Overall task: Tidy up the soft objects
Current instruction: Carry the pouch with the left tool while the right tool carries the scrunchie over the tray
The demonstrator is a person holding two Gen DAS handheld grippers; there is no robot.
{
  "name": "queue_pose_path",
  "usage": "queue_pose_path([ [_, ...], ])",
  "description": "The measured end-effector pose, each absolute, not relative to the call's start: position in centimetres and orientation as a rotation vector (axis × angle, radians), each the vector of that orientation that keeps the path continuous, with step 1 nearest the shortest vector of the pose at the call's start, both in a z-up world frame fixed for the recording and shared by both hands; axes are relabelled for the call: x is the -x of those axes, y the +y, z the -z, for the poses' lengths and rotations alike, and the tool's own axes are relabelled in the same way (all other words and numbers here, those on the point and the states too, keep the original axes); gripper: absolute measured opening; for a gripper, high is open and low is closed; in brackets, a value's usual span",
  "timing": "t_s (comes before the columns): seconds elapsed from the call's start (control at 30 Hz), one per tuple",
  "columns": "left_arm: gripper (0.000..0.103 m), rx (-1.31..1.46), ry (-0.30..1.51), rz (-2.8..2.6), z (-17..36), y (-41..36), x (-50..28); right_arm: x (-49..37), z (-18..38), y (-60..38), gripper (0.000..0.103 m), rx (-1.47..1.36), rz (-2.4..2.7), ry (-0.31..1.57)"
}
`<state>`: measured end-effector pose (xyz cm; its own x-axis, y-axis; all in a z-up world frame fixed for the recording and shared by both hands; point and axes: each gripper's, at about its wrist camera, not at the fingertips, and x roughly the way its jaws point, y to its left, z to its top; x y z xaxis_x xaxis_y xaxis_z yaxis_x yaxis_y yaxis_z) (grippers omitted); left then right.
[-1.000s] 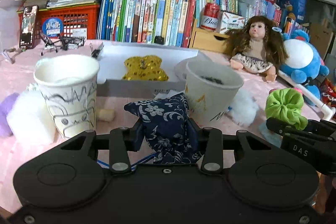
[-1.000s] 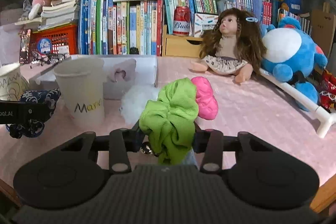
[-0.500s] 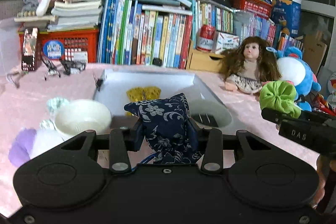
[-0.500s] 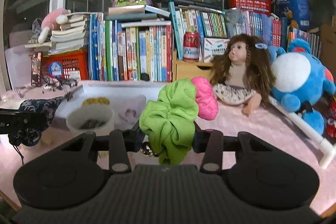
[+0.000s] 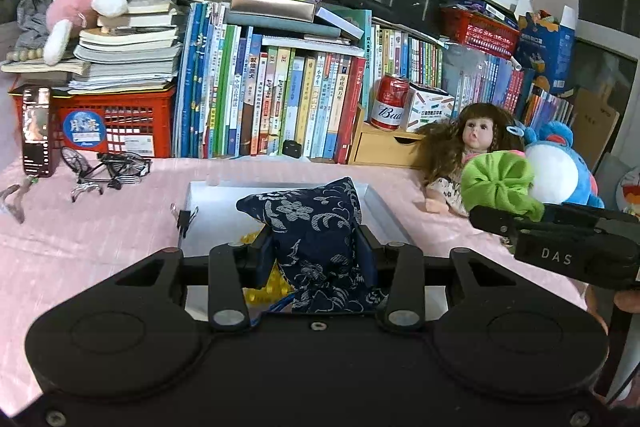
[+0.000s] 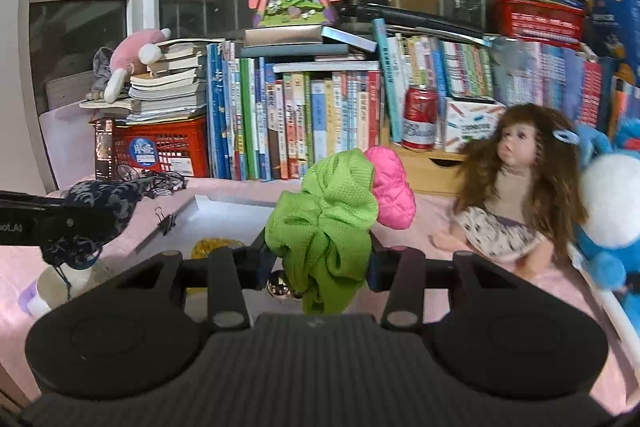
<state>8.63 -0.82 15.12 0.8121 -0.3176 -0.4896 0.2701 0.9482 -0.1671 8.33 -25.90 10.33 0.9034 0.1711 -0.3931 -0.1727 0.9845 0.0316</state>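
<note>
Navy floral pouch (image 5: 316, 227) clamped in left tongs (image 5: 316, 247), held up over the white tray (image 5: 384, 215) on the pink worktop (image 5: 100, 227). Green scrunchie (image 6: 324, 223) (a pink one (image 6: 390, 195) touching it on the right) gripped in right tongs (image 6: 320, 259), up off the worktop, just right of the tray. Yellow item (image 6: 214, 247) lies inside the tray. Doll (image 6: 516, 187) sits right of the tray; books (image 5: 276, 99) behind it.
</note>
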Motion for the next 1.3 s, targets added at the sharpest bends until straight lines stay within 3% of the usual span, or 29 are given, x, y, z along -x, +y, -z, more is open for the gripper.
queue_pose_path([
  [0.27,0.039,0.129,0.677,0.320,-16.2,-1.1,-16.0,-14.8,-11.6,-24.5,0.049,-0.031,-0.284,0.544],
  [0.77,0.039,0.146,0.902,0.240,-10.7,-2.0,-29.1,-25.5,-6.6,-21.6,0.050,-0.062,-0.338,0.787],
  [1.3,0.040,0.129,1.003,0.204,-6.2,-1.9,-34.3,-29.4,-2.2,-19.5,0.051,-0.011,-0.348,0.898],
])
